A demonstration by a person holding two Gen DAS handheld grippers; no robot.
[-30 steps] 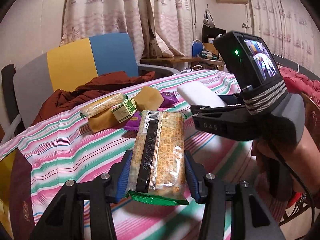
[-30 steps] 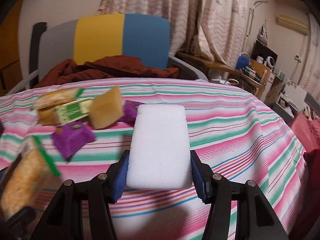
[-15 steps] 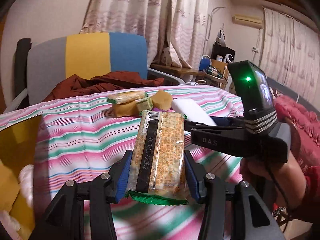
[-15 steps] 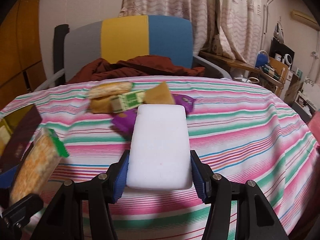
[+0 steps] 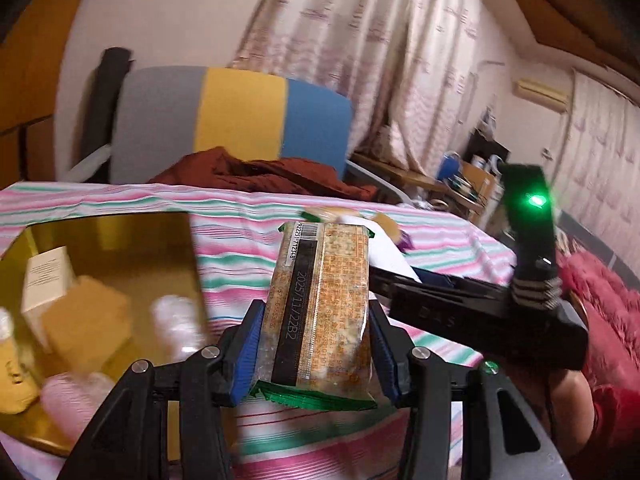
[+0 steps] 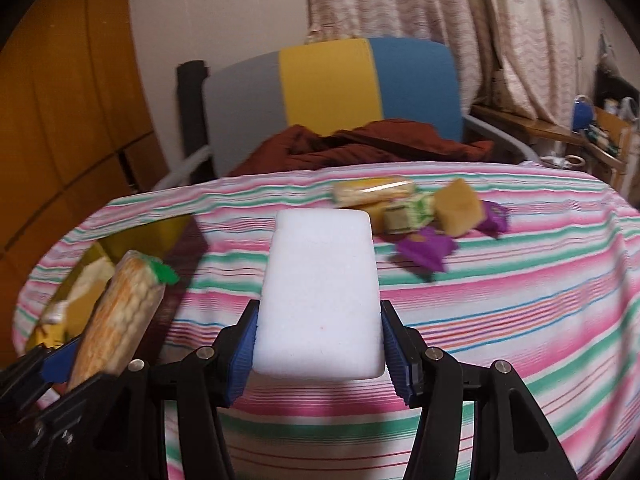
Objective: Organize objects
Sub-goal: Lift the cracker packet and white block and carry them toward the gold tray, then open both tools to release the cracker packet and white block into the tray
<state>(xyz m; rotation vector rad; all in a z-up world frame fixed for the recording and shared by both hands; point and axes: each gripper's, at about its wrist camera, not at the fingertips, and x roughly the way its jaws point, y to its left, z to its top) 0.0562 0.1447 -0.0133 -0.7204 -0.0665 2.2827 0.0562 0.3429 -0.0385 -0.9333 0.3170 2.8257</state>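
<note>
The left tool grips a cracker packet and the right tool a white block, so they may collide over the box at the worktop's left edge.

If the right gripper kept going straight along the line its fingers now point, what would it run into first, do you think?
Probably the striped tablecloth itself: the right gripper, shut on the white block, tilts down at bare cloth. The snack pile lies farther on and to the right; depth is hard to judge.
</note>
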